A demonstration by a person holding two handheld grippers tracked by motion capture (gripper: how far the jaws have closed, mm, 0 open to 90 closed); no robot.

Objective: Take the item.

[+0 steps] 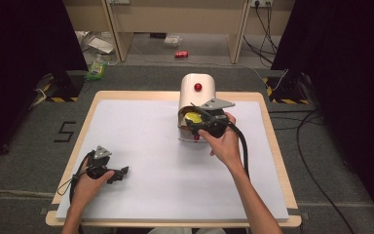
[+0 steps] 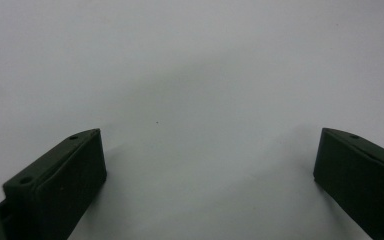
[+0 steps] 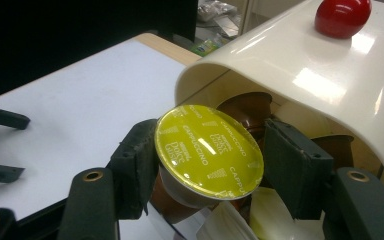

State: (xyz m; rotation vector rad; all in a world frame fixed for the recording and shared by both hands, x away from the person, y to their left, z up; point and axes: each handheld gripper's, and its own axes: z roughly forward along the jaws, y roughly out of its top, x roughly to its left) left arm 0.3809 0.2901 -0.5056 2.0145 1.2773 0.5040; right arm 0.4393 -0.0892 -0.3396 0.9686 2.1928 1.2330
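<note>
A wooden table (image 1: pixel 273 146) is seen covered by a white sheet (image 1: pixel 151 146), set on grey carpet between black curtains, with a red can (image 1: pixel 181 54) lying on the floor beyond the far edge. One cream capsule dispenser (image 1: pixel 197 90) with a red knob (image 1: pixel 197 87) is stood near the far edge of the table, right of its middle, its open mouth turned toward the person. Inside that mouth at least two brown capsules (image 3: pixel 247 107) are seen, partly hidden. One yellow-lidded capsule (image 3: pixel 207 150) is pinched between the jaws of the right gripper (image 3: pixel 207 165) at the dispenser's mouth, its lid tilted toward the camera. The left gripper (image 1: pixel 119 174) is rested near the near-left corner of the table, its jaws spread wide over bare sheet. Two hands are counted, one on each tool.
</note>
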